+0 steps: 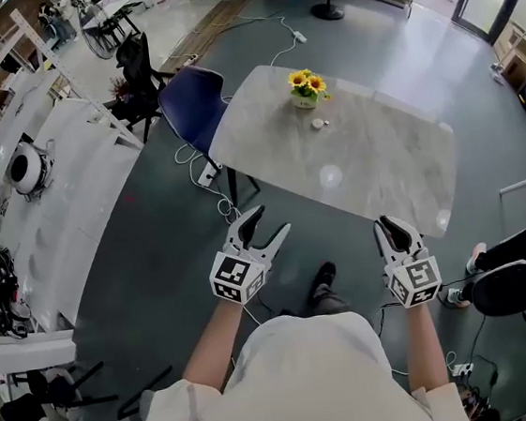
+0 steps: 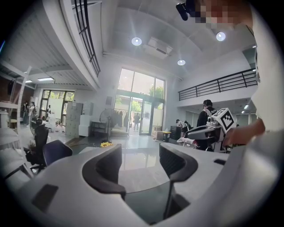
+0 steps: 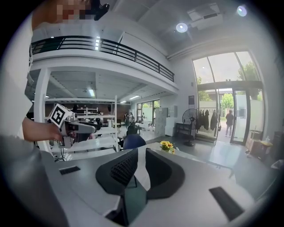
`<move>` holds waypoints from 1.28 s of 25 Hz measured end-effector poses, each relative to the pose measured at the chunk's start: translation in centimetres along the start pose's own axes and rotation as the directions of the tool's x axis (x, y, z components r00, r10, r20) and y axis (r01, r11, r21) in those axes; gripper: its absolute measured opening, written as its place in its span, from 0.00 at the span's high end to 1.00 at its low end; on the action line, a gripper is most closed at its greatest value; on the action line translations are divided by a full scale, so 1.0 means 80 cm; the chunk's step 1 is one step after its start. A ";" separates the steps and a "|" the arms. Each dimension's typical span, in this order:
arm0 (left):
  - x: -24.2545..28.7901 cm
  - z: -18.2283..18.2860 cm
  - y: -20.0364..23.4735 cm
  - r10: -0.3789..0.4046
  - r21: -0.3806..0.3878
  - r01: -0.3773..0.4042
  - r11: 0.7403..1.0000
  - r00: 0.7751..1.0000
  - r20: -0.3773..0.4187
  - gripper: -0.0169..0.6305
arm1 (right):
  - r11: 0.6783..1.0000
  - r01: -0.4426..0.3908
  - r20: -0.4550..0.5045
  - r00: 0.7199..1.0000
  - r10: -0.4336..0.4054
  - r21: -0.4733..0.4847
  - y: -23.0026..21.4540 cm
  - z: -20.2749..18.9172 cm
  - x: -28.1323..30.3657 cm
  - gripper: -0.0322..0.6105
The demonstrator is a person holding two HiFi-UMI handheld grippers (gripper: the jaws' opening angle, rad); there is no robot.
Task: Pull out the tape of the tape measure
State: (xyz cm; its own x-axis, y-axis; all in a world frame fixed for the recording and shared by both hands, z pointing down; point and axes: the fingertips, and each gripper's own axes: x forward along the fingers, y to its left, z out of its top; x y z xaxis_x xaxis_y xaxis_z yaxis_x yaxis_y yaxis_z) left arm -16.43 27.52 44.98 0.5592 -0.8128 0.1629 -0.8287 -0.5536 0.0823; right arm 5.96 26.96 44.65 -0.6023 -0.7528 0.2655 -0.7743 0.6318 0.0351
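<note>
White shirt [image 1: 310,379] and two bare forearms fill the foot of the head view. Ahead of them I hold the left gripper [image 1: 268,223] and the right gripper [image 1: 393,228] out over grey floor, short of the near edge of a pale marble table [image 1: 401,180]. Far across that top, beside a pot of yellow flowers [image 1: 306,87], lies what I take to be the tape measure [image 1: 318,123], a small pale round thing too little to read for certain. It is well apart from both grippers. A blue chair [image 1: 192,104] stands at the table's left corner.

Left gripper view: my jaws stand wide apart, with nothing between them but the table top beyond. The flowers show small at the far end, and the right gripper appears near the picture's right edge. The tape measure I cannot pick out here.

Right gripper view: these jaws are drawn close, with only a narrow slit between the pads and nothing in it. The flowers show beyond the tips, and the left gripper is at the picture's left.

By my judgement the task stands at its opening step, the approach, with nothing grasped. The next move calls for carrying both grippers over the table to the flowers' side. One must then pin the case and the other take the tape's end before any pull.
</note>
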 end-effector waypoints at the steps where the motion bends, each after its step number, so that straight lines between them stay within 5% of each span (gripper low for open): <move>1: 0.013 0.001 0.002 0.002 0.000 -0.002 1.000 1.000 0.000 0.57 | 1.000 -0.007 -0.002 1.000 0.007 0.002 -0.012 -0.001 0.008 0.84; 16: 0.196 0.020 0.035 0.087 -0.022 -0.087 0.996 0.996 -0.027 0.57 | 0.991 -0.135 -0.014 0.991 0.135 0.016 -0.173 -0.002 0.134 0.84; 32: 0.283 0.010 0.089 0.080 -0.022 -0.082 0.996 0.993 -0.085 0.57 | 0.984 -0.164 -0.054 0.984 0.168 0.071 -0.228 -0.019 0.226 0.85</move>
State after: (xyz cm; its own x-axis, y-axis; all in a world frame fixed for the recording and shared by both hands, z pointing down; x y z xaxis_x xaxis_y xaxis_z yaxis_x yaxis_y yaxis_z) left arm -9.64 5.01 48.44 0.4875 -0.8360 0.2520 -0.8719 -0.4813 0.0901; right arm 9.48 2.11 50.28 -0.7127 -0.6247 0.3191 -0.6765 0.7323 -0.0774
